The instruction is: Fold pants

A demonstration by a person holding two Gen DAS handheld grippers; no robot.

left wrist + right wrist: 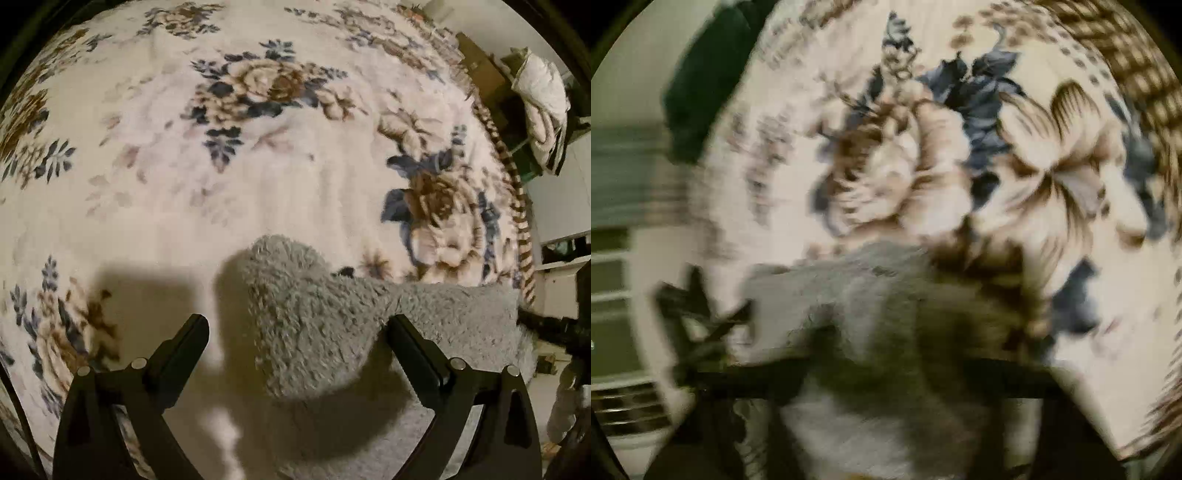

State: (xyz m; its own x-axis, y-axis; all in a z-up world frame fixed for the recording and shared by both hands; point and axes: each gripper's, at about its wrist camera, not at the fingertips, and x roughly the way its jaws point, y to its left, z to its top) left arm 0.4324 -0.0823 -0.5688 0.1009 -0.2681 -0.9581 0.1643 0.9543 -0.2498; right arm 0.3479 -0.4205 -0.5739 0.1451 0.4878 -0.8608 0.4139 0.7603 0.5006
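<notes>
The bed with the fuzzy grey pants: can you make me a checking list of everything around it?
Surface: flowery blanket spread over the bed.
Job's things: fuzzy grey pants, bunched up near the blanket's edge.
Clutter: nothing seen on the blanket.
Grippers: left gripper open, pants between its fingers; right gripper too blurred to judge, pants bunched in front.
Cables: nothing seen.
Surroundings: white bundle on dark furniture beside the bed.

The pants point(314, 325) are grey and fuzzy. The blanket point(295, 192) is cream with brown, tan and blue flowers and a brown checked border. The gripper point(299, 332) is black.
</notes>
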